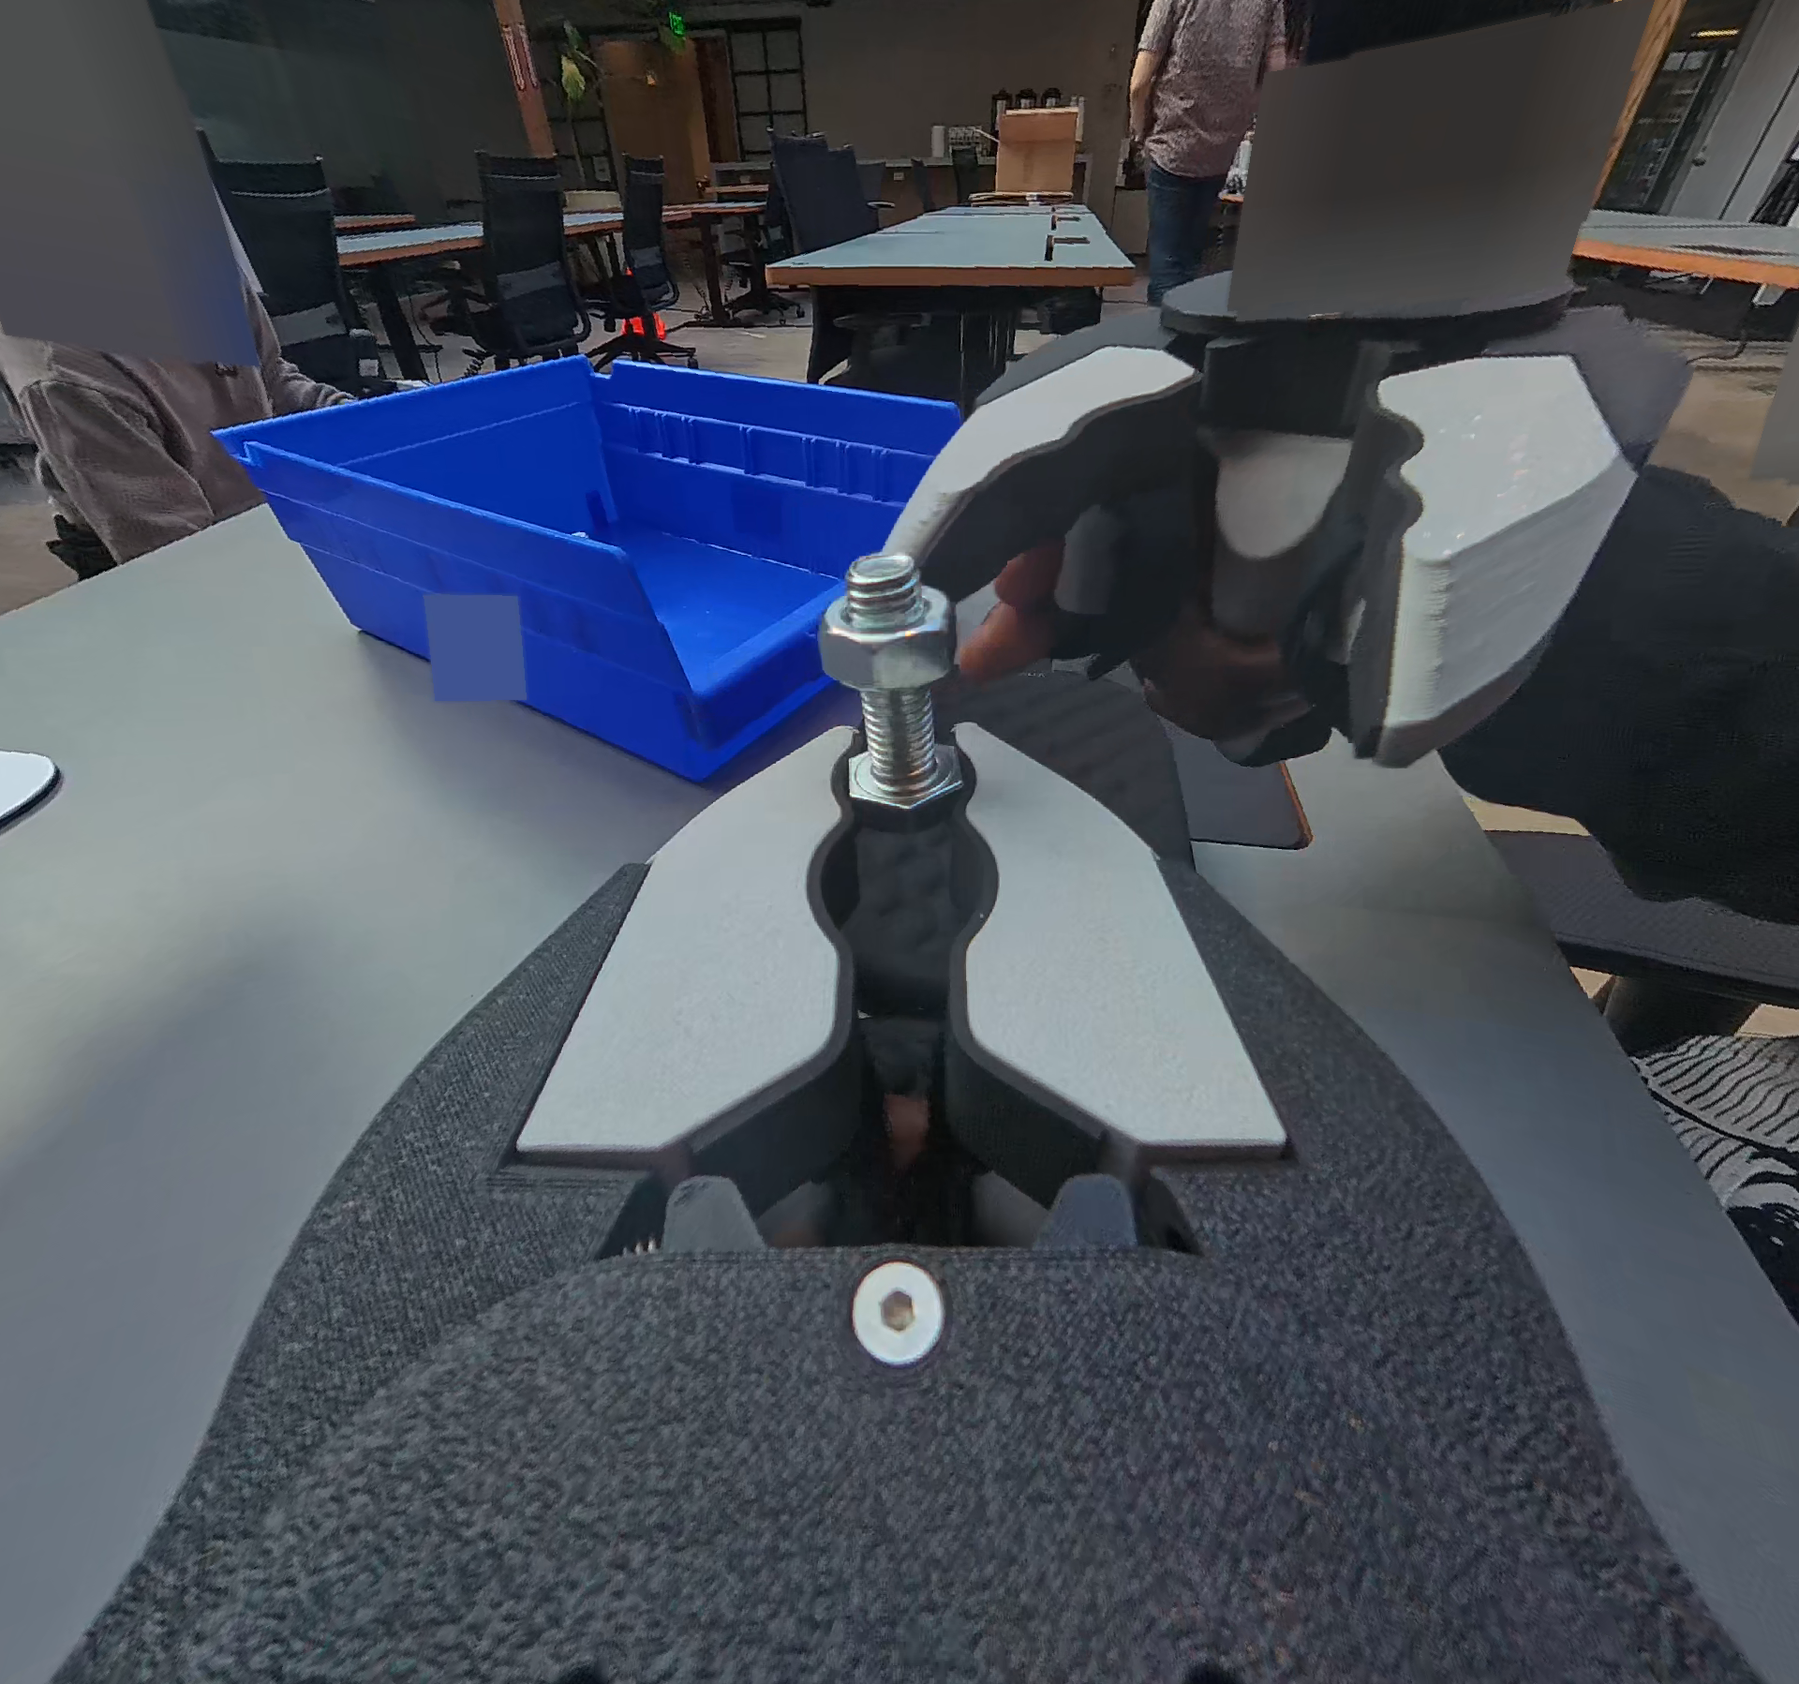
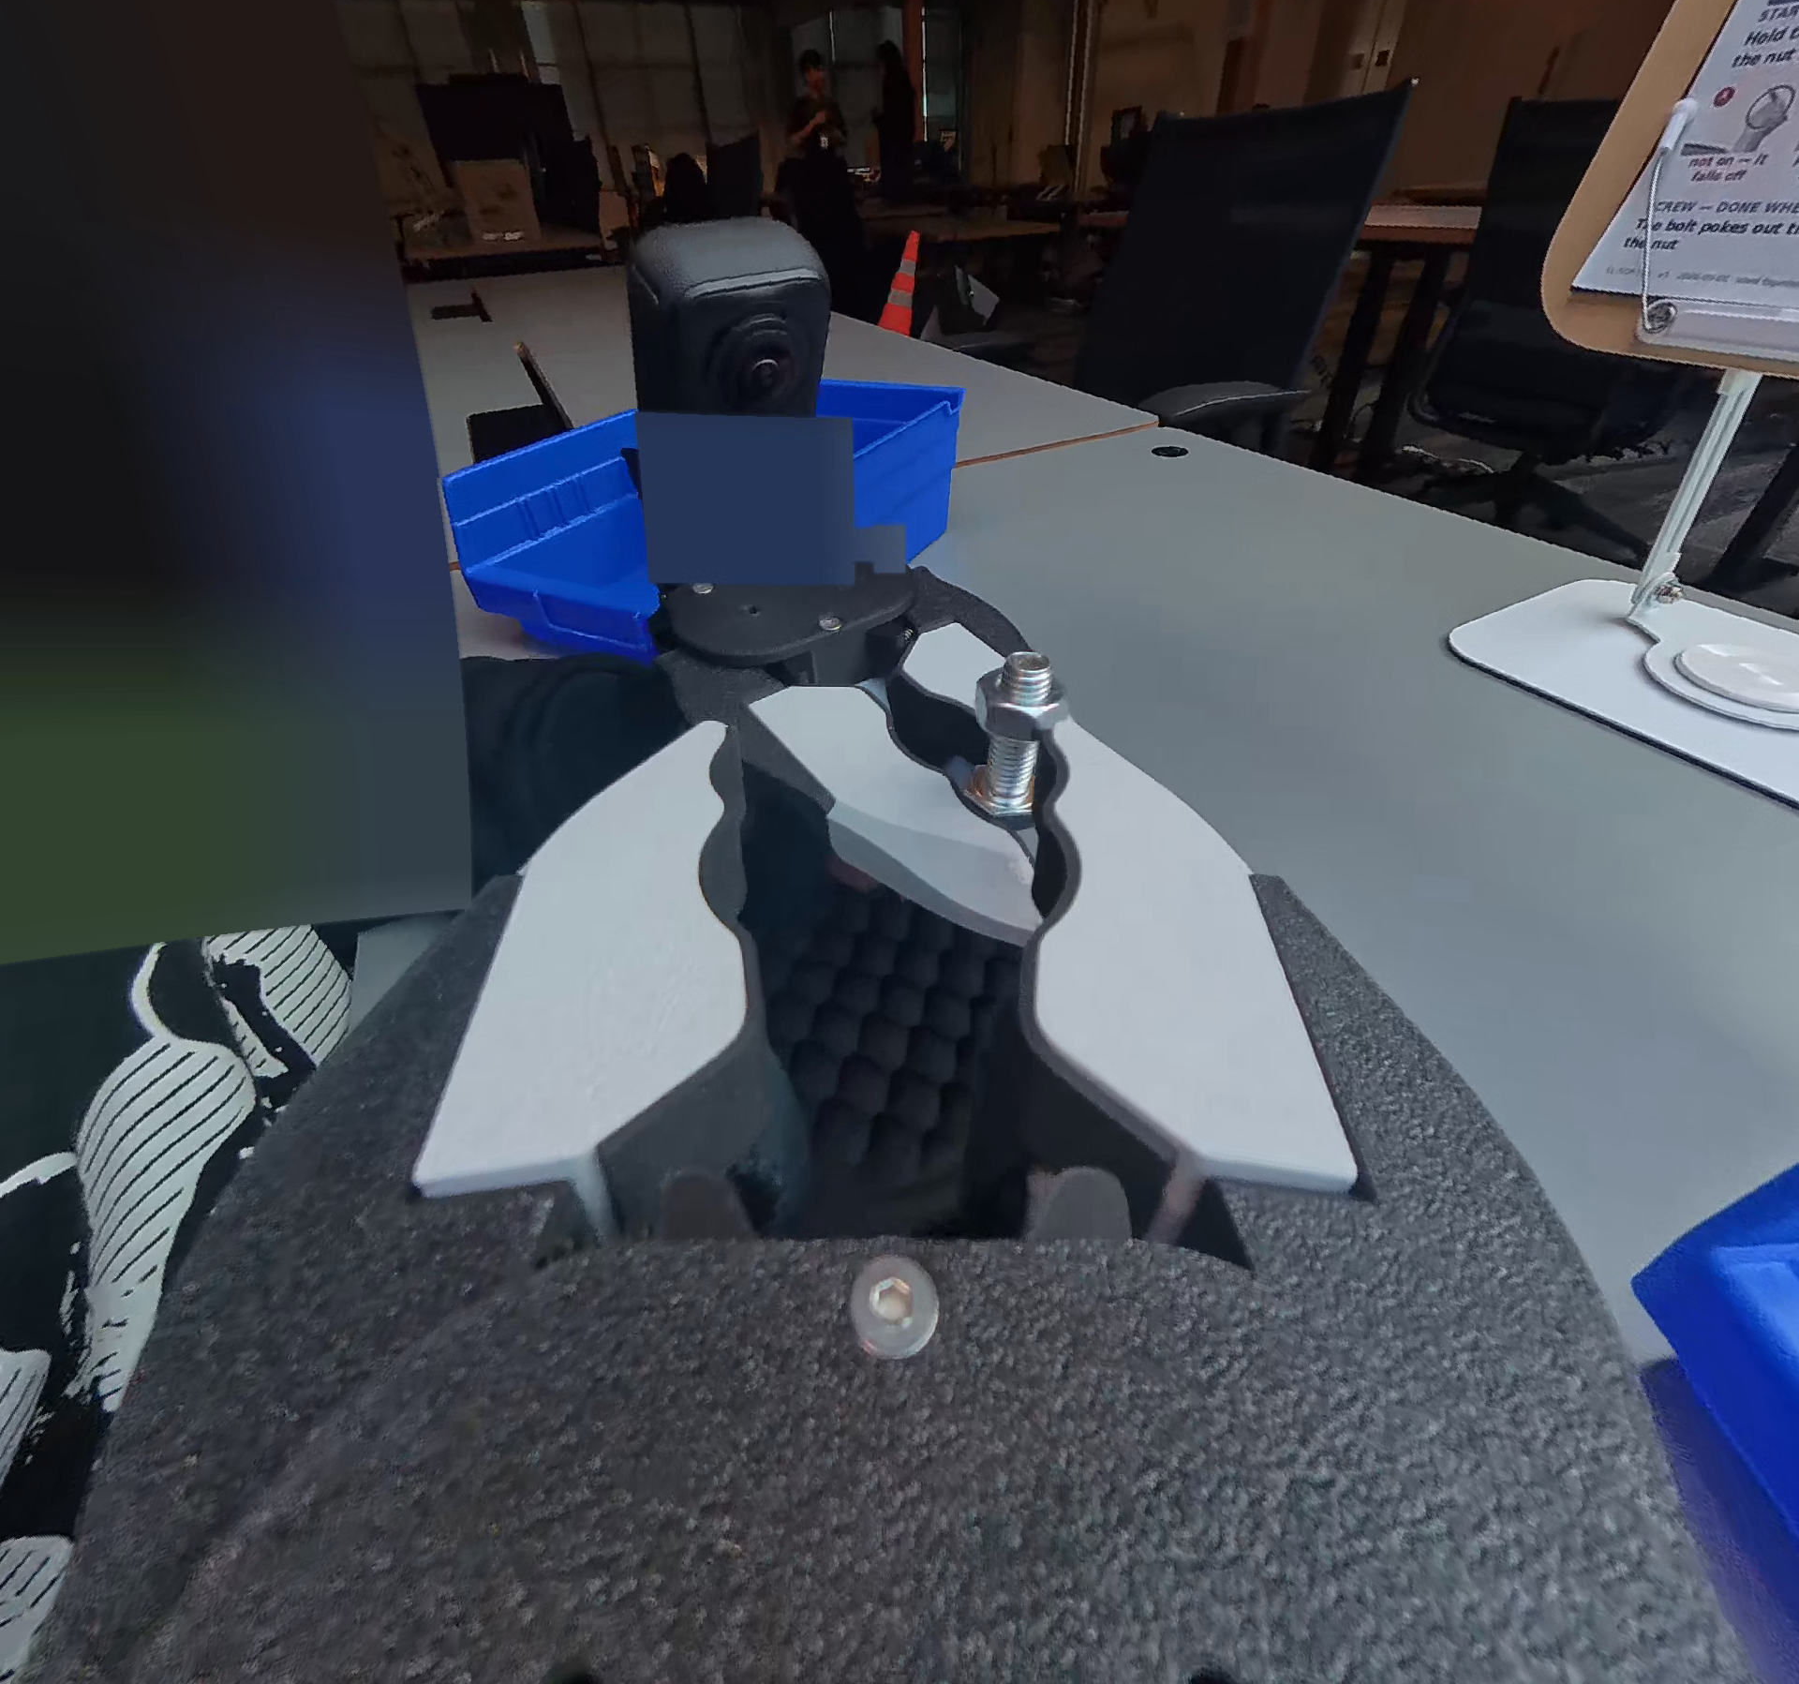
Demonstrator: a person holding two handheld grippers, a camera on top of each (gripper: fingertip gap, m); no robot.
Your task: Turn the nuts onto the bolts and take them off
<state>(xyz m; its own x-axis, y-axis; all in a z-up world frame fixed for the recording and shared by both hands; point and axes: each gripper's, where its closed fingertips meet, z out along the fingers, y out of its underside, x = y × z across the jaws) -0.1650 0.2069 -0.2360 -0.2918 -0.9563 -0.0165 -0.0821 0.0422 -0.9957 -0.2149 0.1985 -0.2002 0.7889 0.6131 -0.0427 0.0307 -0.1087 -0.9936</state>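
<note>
Your big flat grey table (image 1: 243,858) fills the bottom of both views. On it, at about ten o'clock in the left wrist view, sits the blue plastic bin (image 1: 623,527) with its low open front facing you. At three o'clock in the right wrist view you can see a white stand with a paper sheet (image 2: 1655,644), and a second bit of blue plastic (image 2: 1733,1326) at four o'clock.

Your left gripper (image 1: 905,761) has its two grey fingers pulled in tight on the head of the shiny silver bolt (image 1: 900,732). The bolt stands straight up out of the tips, right in the middle of that view.

Your right gripper (image 2: 886,761) is wide apart and holds nothing. Its right finger tip (image 1: 925,557) comes in from two o'clock and sits right beside the shiny six-sided nut (image 1: 888,649); you cannot tell if it touches.

The nut is on the bolt, near the top. A few threads poke out above it.
</note>
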